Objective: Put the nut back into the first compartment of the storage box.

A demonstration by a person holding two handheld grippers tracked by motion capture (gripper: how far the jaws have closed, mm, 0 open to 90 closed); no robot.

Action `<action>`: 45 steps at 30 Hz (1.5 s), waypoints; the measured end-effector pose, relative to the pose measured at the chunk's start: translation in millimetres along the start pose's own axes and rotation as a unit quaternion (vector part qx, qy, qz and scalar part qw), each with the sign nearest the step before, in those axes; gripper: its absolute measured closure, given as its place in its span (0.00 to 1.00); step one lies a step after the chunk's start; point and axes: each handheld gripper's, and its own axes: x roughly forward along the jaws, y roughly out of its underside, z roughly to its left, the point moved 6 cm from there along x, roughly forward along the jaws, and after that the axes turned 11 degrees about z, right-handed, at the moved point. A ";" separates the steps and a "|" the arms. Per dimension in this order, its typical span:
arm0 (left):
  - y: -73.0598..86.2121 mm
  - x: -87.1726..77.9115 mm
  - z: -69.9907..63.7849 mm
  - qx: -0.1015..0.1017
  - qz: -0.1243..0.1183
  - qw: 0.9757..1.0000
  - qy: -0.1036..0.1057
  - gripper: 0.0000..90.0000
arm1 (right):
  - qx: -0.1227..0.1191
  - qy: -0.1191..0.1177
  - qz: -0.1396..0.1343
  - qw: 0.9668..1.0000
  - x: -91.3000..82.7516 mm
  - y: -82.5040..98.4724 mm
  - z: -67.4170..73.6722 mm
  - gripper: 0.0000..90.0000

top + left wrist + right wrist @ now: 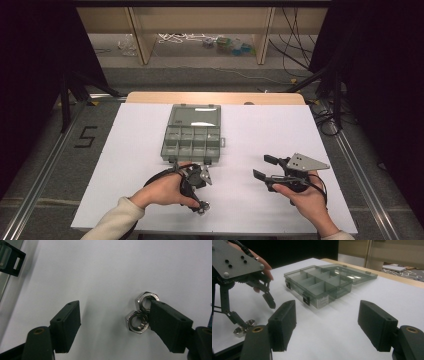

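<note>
White sheeting (140,165) covers the table, with a strip of bare wooden tabletop (215,97) exposed along the far edge. Beyond the table, grey floor extends to wooden shelving legs (142,40), with loose cables (295,45) and small items lying on the floor; black curtains (30,75) close both sides, and a taped digit 5 (86,136) marks the floor at left. A grey compartment box (192,140) sits mid-table with its clear lid folded open toward the far side. Two steel hex nuts (141,315) lie touching each other on the sheet near the front edge. The left gripper (115,320) points down over them, jaws wide, one jaw against the nuts, no clamping. The right gripper (266,167) is held just above the sheet, well apart from the box, jaws wide and empty.
</note>
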 end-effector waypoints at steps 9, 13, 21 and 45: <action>1.7 2.2 1.4 0.000 0.020 1.000 -0.004 0.30 | 0.001 -0.002 0.000 1.000 0.2 -0.3 0.3 0.35; 1.8 2.1 1.7 0.000 0.024 1.000 -0.003 0.30 | -0.005 0.003 -0.005 1.000 1.0 -0.4 -0.7 0.36; 5.3 1.5 0.9 0.005 0.032 0.999 0.015 0.42 | 0.001 -0.002 0.004 1.000 0.1 0.8 -0.1 0.36; 2.0 5.0 -7.0 0.042 0.076 0.996 0.013 0.66 | -0.002 0.000 0.004 1.000 2.1 2.3 -2.4 0.37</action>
